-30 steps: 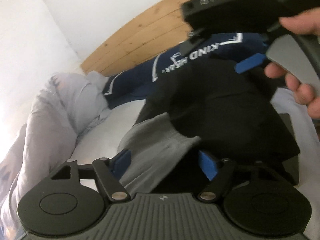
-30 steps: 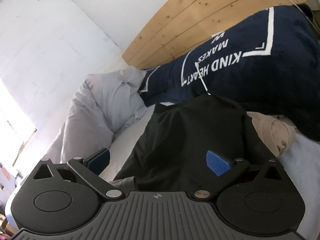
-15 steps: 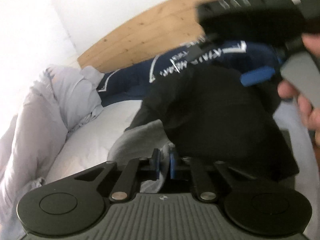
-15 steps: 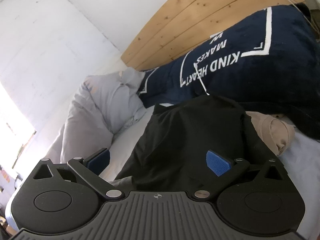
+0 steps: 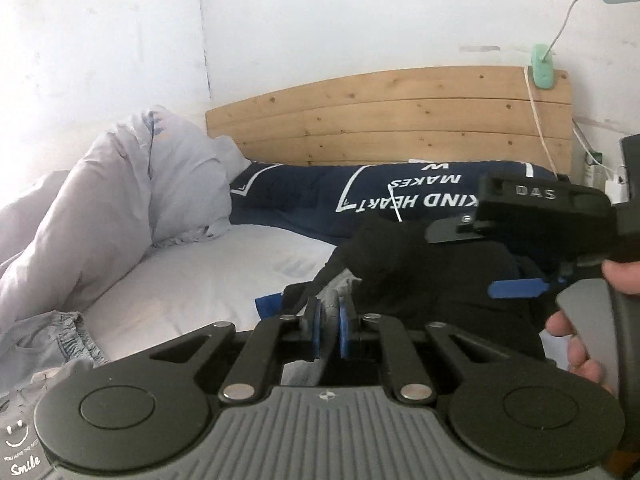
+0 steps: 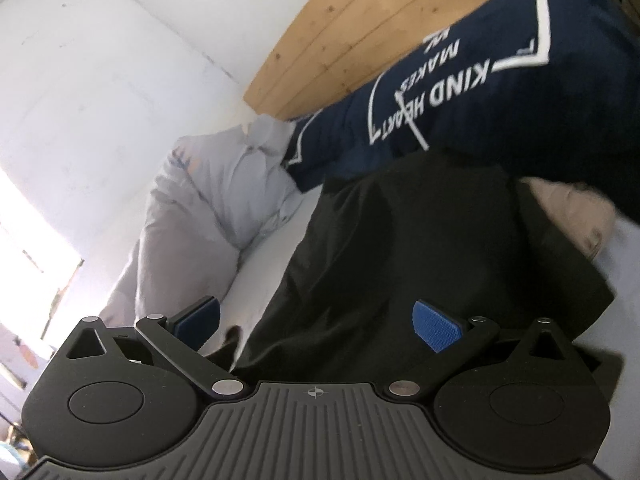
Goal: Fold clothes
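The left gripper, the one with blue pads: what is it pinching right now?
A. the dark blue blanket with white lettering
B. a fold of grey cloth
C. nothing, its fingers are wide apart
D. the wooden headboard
B: the left gripper has its blue fingers closed on a fold of grey cloth beside the black garment.

Left gripper (image 5: 329,322) fingers now clamped on grey garment (image 5: 334,300), lifted off the bed, black garment (image 5: 432,276) dragged along.

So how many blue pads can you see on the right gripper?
2: the left pad sits beside the white sheet, the right pad over the black garment. The right gripper is open.
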Tool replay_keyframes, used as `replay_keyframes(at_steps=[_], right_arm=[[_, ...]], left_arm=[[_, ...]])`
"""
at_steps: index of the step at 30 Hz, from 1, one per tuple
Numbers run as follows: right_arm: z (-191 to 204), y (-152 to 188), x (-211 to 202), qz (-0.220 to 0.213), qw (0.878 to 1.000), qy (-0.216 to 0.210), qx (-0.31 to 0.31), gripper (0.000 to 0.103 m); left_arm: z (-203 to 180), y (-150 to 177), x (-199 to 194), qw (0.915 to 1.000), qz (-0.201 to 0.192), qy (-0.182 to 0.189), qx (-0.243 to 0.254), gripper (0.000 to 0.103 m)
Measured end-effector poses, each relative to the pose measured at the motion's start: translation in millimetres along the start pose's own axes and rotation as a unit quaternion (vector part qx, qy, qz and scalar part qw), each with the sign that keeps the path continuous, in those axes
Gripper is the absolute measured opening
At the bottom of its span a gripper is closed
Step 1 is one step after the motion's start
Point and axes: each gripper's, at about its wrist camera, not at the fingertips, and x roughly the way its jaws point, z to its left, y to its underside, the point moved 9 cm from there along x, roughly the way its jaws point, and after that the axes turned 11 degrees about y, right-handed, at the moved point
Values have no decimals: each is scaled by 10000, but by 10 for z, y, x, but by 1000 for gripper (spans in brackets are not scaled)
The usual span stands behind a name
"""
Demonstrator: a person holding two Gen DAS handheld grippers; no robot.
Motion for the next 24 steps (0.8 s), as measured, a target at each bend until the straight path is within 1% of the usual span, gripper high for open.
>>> replay_keyframes(at_steps=[4, 10, 15, 20, 24], right_arm=[[88, 60, -3, -31, 10000, -4, -47, 103], [260, 208, 54, 100, 9998, -109, -131, 103], [517, 376, 71, 131, 9983, -282, -484, 103], [902, 621, 39, 176, 9916, -771, -1024, 103], [1215, 885, 38, 287, 9812, -1118, -1547, 103]], left_arm=[[108, 0, -35, 9998, -56, -38, -173, 12], [316, -49, -143, 9984, -234, -50, -521, 12], [636, -124, -318, 9936, -517, -143, -998, 12], [1025, -263, -538, 9860, -840, -324, -1406, 12], [1318, -382, -713, 9793, -1085, -503, -1631, 12]])
